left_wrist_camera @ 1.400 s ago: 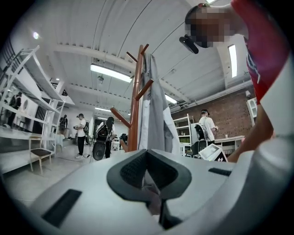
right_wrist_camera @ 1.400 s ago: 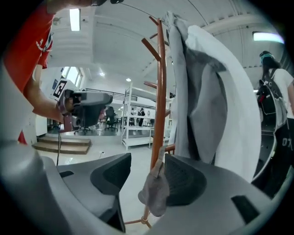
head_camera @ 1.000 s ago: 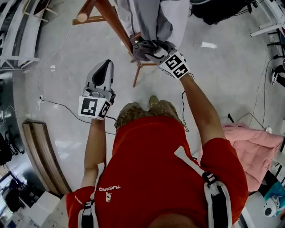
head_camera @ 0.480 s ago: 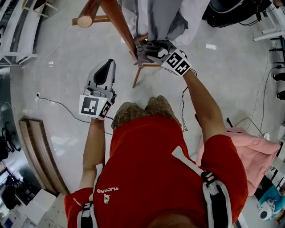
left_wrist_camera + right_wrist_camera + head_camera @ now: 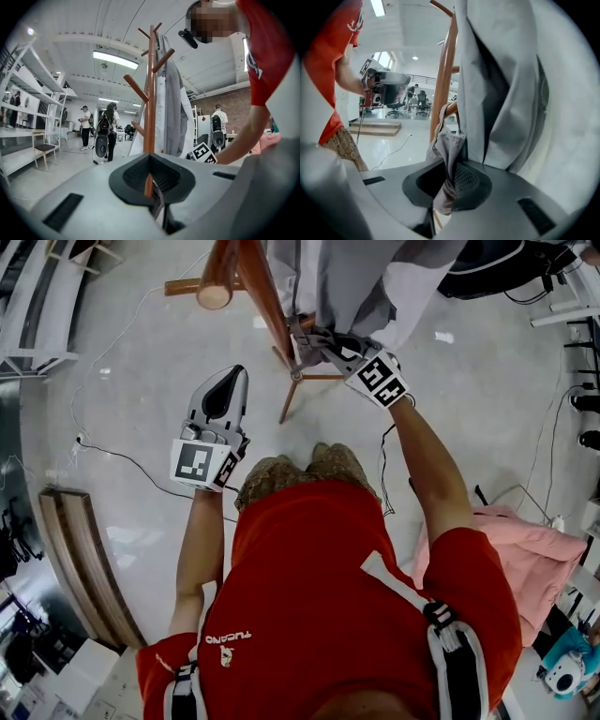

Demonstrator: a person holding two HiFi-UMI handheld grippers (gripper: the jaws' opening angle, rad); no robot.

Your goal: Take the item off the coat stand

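Grey garment (image 5: 501, 93) hung on the coat stand (image 5: 444, 79); my right gripper (image 5: 448, 185) was closing its jaws, nearly together, pinching a fold of it; my left gripper (image 5: 151, 182) was clenched, empty

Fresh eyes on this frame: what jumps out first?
The grey garment draped on the wooden coat stand, top centre of the head view, with the right gripper closing its jaws on a bunched fold of it. The left gripper hangs lower left holding nothing; a pink garment lies on the floor at right.
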